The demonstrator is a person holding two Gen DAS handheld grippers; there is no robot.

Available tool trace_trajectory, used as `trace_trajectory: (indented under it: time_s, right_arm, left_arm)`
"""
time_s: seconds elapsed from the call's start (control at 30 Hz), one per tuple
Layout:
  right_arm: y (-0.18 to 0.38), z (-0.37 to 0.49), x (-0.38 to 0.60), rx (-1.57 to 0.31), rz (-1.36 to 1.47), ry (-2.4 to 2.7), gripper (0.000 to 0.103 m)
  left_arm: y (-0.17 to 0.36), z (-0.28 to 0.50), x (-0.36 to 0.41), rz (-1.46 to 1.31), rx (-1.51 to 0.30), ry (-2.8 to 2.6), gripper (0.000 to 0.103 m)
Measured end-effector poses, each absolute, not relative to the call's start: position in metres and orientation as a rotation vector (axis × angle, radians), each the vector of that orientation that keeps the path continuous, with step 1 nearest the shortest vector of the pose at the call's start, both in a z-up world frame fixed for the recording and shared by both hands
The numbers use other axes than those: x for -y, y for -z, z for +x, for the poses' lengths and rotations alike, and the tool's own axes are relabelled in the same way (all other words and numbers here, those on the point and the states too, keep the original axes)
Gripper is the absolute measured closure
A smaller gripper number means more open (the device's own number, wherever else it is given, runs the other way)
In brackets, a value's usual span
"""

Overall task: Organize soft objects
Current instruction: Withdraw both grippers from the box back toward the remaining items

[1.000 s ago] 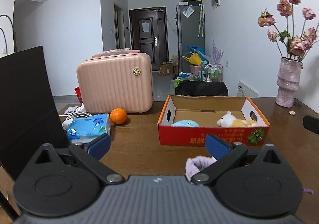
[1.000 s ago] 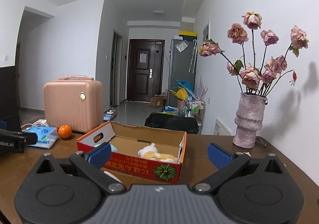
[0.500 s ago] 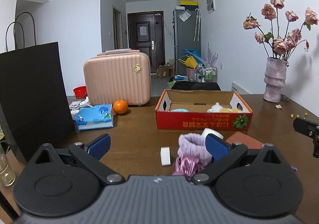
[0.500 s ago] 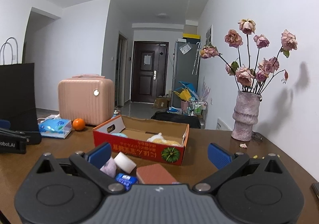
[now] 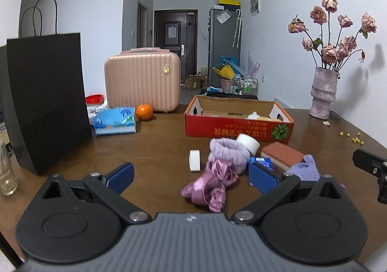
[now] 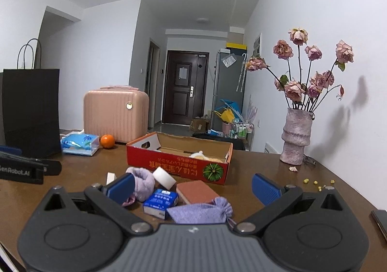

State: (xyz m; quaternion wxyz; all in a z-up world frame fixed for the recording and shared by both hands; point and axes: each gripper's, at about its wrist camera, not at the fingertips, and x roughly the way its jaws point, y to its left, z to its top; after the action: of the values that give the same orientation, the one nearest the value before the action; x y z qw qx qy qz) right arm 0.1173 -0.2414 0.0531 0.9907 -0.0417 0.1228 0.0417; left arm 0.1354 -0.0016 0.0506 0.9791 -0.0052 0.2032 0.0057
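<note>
A red cardboard box [image 5: 238, 125] [image 6: 177, 165] stands mid-table with a white and yellow plush toy [image 5: 256, 116] inside. In front of it lie a lilac fluffy band [image 5: 228, 154] [image 6: 144, 181], a pink satin scrunchie [image 5: 209, 186], a lilac knit pouch [image 6: 200, 211] [image 5: 303, 170], a white tape roll [image 5: 248, 142], a brick-red sponge [image 6: 197, 192], a small blue carton [image 6: 159, 202] and a white eraser [image 5: 194, 160]. My left gripper [image 5: 191, 177] is open just short of the scrunchie. My right gripper [image 6: 192, 187] is open over the pouch and carton.
A black paper bag [image 5: 46, 100] stands at the left edge. Behind are a pink case [image 5: 142, 83], an orange [image 5: 144, 112] and a blue tissue pack [image 5: 115, 121]. A vase of dried roses [image 6: 296, 136] sits at the right by the wall, with yellow crumbs [image 6: 319, 183] nearby.
Both grippers have pulled back from the box towards the near side, so the pile of items in front of the box has come into view. Both stay open.
</note>
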Motion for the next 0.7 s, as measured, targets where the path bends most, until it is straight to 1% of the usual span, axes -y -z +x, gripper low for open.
trace_trajectory:
  time_s: [0.33, 0.7]
  right_arm:
    - [-0.025, 0.105, 0.236, -0.300, -0.057, -0.100, 0.000]
    - [0.007, 0.106, 0.215, -0.387, -0.101, -0.137, 0.000]
  left_arm:
    - [-0.023, 0.116, 0.001, 0.005, -0.411, -0.021, 0.000]
    - [0.002, 0.108, -0.003, 0.023, -0.440, -0.030, 0.000]
